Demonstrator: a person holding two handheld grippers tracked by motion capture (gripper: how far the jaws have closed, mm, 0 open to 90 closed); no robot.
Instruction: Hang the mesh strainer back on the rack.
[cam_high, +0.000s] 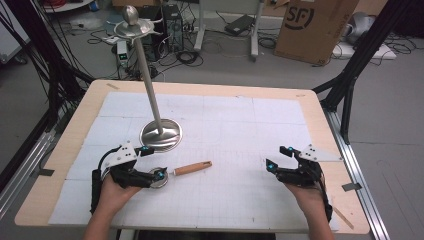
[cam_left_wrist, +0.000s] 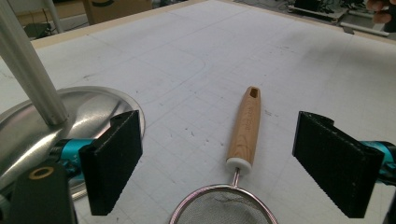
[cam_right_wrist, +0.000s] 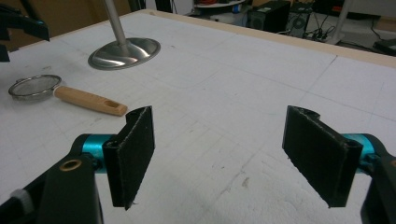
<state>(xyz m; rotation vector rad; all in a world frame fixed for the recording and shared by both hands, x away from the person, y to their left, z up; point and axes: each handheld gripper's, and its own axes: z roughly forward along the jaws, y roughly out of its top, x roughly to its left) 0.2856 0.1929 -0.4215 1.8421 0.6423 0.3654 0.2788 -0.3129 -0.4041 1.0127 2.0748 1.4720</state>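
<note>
Wooden-handled, the small round wire-mesh strainer (cam_left_wrist: 223, 205) lies flat on the white gridded table mat (cam_high: 235, 125) between the left gripper's (cam_high: 155, 162) spread, empty jaws, its mesh plain there, while the high view alone shows the right gripper (cam_high: 278, 158), likewise released, well apart beside the tall steel stand (cam_high: 161, 134).

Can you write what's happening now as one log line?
left gripper: open, over strainer | right gripper: open, empty | strainer: flat on table, beside stand
</note>
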